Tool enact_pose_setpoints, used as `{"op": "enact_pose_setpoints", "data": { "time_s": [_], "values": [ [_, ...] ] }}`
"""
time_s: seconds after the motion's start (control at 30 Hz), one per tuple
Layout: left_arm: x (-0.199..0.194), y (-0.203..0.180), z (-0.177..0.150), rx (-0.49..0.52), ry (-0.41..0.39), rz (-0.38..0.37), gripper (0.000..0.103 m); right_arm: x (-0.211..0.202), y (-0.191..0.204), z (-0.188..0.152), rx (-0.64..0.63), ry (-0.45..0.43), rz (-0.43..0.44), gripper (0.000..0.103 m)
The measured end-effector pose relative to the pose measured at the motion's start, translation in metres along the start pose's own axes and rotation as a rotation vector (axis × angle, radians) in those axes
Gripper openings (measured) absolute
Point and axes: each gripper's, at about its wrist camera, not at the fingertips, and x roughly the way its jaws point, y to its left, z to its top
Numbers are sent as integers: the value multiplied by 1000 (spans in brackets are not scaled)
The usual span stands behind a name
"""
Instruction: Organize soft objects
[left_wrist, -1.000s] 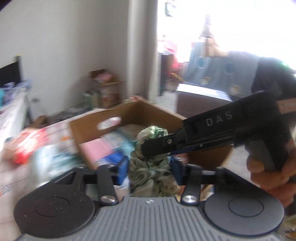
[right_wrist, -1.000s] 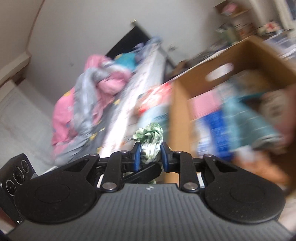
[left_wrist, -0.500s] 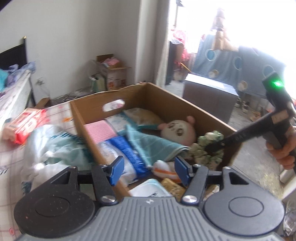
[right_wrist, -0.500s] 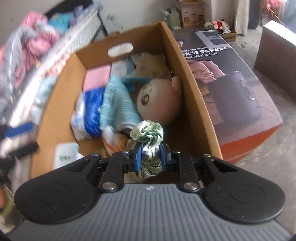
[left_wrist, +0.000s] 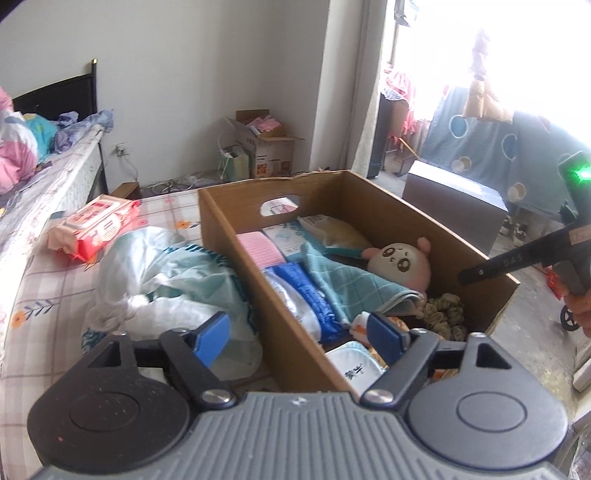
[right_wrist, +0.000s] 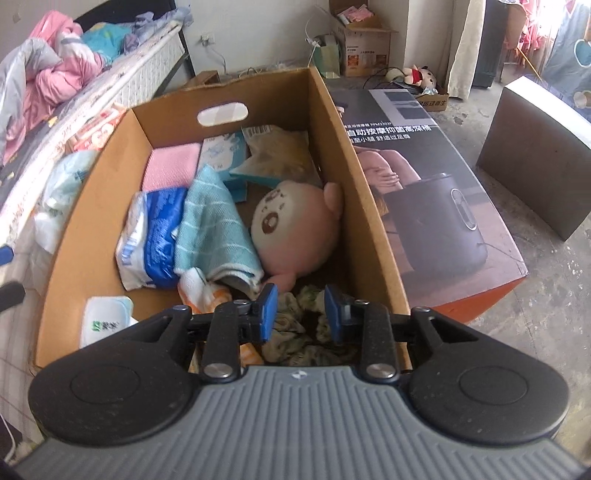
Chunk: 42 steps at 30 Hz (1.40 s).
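Your right gripper (right_wrist: 300, 309) points down into the near end of the cardboard box (right_wrist: 364, 206), and its jaws are opening: the blue pads stand apart with the green scrunchie (right_wrist: 291, 325) lying loose below and between them, not pressed by either pad. The scrunchie rests on the box floor in the near right corner, just beside the pink plush doll (right_wrist: 295, 229) and the edge of the teal towel (right_wrist: 214, 225). Your left gripper (left_wrist: 301, 338) is also opening, wide and empty, straddling the box's near left wall, one pad over the crumpled plastic bag (left_wrist: 162, 284) on the checked bedsheet (left_wrist: 40, 288) and the other over the box's contents. From the left view the scrunchie (left_wrist: 443, 314) shows against the right wall, with the right gripper's black finger (left_wrist: 517, 262) above it and clear of it. The box also holds a pink cloth (right_wrist: 171, 166), a blue pack (right_wrist: 155, 240) and a white wipes pack (right_wrist: 105, 317). A red wipes pack (left_wrist: 98, 225) lies on the bed beyond the bag.
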Motion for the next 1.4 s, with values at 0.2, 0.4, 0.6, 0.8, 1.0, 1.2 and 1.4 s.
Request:
{"op": "enact_pose_setpoints", "data": {
  "time_s": [0.2,0.4,0.6,0.8,1.0,1.2,1.4],
  "values": [
    [-13,16,-7,-60,12,96,97,-22,20,-8,97,-106,95,57],
    [-27,35,-14,-113,19,217,102,-38,58,-36,132,-192,148,84],
    [-42,46,-26,-159,32,271,102,-54,96,-58,116,-241,148,99],
    [-53,47,-37,-200,52,315,103,-72,122,-77,48,-257,115,102],
    [-58,38,-50,-219,75,386,103,-84,138,-102,-24,-249,48,102],
    [-54,22,-62,-196,123,393,103,-91,136,-122,-18,-232,-3,102],
    [-52,5,-67,-164,137,387,103,-103,138,-131,-47,-261,-116,102]
  ]
}}
